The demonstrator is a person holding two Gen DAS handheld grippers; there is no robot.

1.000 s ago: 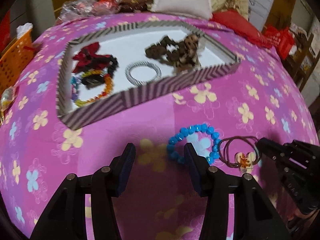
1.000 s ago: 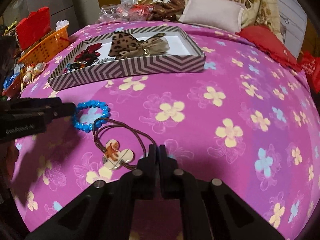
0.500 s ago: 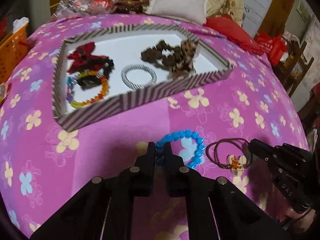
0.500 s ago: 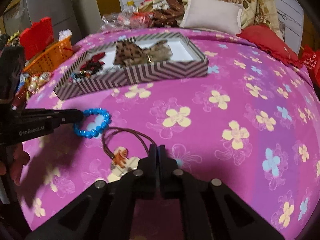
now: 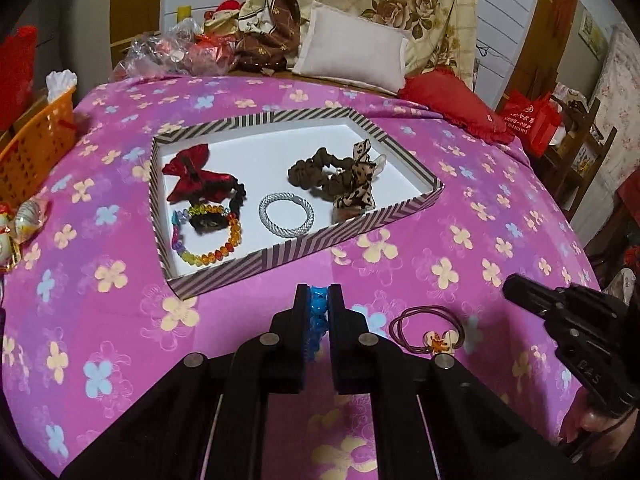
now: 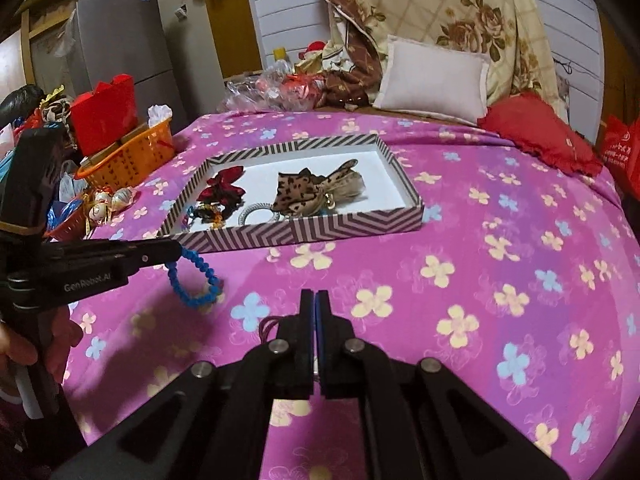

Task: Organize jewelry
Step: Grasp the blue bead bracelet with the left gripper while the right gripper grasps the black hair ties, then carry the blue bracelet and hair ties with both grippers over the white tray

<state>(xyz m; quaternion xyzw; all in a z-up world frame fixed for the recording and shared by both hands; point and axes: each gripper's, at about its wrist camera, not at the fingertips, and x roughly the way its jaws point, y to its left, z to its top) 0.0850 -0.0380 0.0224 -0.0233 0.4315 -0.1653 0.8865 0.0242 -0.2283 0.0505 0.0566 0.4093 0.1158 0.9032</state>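
My left gripper (image 5: 319, 293) is shut on the blue bead bracelet (image 5: 317, 312) and holds it lifted above the pink bedspread; in the right wrist view the bracelet (image 6: 195, 278) hangs from the left gripper (image 6: 176, 249). The striped box (image 5: 304, 246) lies ahead with a red bow (image 5: 192, 176), rainbow bracelet (image 5: 208, 236), silver bangle (image 5: 286, 216) and leopard scrunchie (image 5: 340, 178) inside. A brown hair tie with a charm (image 5: 430, 330) lies on the bed between the grippers. My right gripper (image 6: 315, 296) is shut and empty, just past the hair tie (image 6: 268, 325).
An orange basket (image 6: 132, 156) and trinkets (image 5: 20, 224) sit off the bed's left edge. A white pillow (image 5: 352, 50), red cushion (image 5: 452, 100) and bags are at the back. The right gripper (image 5: 516, 285) shows at the right in the left view.
My left gripper closed on the blue bracelet and lifted it off the bedspread. Both grippers rose and pulled back; the hair tie stayed on the bed.
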